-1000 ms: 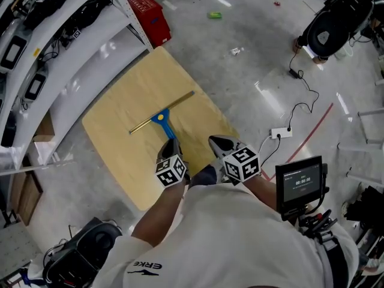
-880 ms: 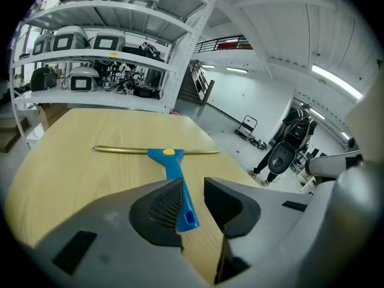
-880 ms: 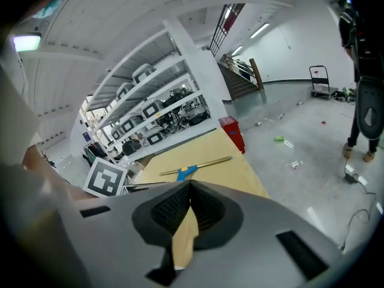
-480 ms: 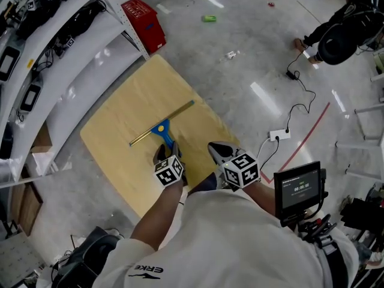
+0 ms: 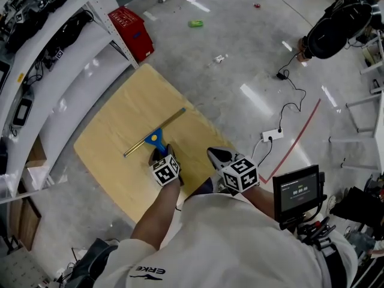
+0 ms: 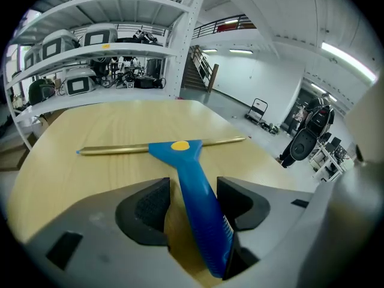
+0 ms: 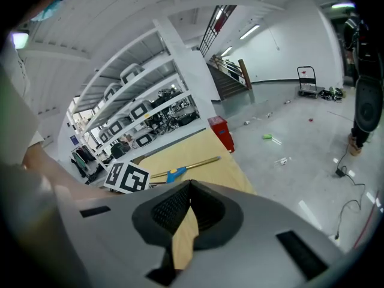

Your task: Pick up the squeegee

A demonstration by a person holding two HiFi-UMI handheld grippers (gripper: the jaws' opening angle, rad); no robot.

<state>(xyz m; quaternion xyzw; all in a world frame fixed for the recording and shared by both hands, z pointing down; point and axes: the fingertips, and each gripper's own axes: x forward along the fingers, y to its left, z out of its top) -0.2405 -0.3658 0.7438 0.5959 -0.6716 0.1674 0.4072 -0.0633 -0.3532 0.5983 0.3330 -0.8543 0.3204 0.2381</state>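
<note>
**Left jaws straddle the squeegee handle**

The red plastic crate (image 5: 131, 24) sits on the floor at 11 o'clock from the pale wooden table (image 5: 108, 161); whether anything is in it cannot be made out. The blue-handled squeegee with a brass-coloured bar (image 5: 155, 138) lies flat on the table, at 12 o'clock from the left gripper (image 5: 162, 156). That gripper's jaws stand apart on either side of the blue handle, unclamped. The handle's near end is hidden beneath them in the head view. The right gripper (image 5: 215, 156), at 3 o'clock from the left, has its jaws together and empty.
</note>
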